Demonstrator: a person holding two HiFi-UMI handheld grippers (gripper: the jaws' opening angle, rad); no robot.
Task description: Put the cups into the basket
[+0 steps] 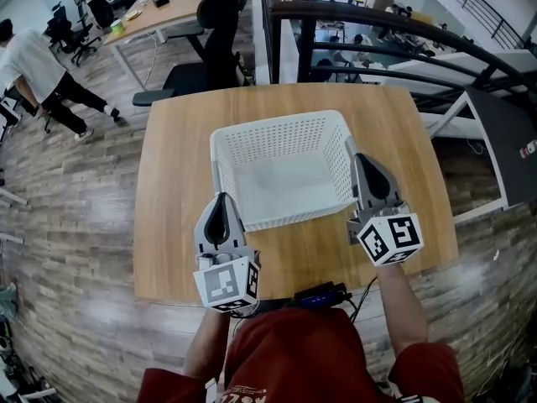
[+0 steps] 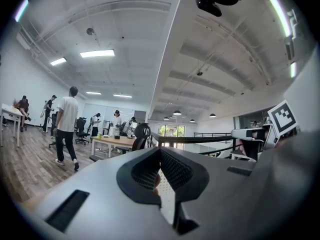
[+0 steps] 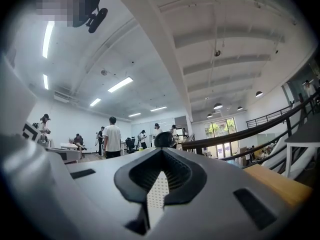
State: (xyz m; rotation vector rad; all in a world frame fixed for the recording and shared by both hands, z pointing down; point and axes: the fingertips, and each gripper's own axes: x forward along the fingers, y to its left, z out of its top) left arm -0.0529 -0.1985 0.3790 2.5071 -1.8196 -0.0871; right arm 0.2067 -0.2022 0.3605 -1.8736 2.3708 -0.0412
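Observation:
An empty white mesh basket [image 1: 281, 134] stands in the middle of the wooden table [image 1: 176, 191]. No cup shows in any view. My left gripper [image 1: 221, 201] hovers at the basket's near left corner, its jaws together with nothing between them. At the basket's right wall my right gripper [image 1: 367, 164] is also shut and empty. Both gripper views look level over the room: the left gripper [image 2: 160, 151] and the right gripper [image 3: 161, 151] each show their dark jaws closed to a point.
A black office chair [image 1: 214, 23] stands behind the table's far edge, with a dark railing [image 1: 377, 19] to its right. A small black device with a cable [image 1: 319, 295] sits at the near edge. A person [image 1: 42, 74] walks at the far left.

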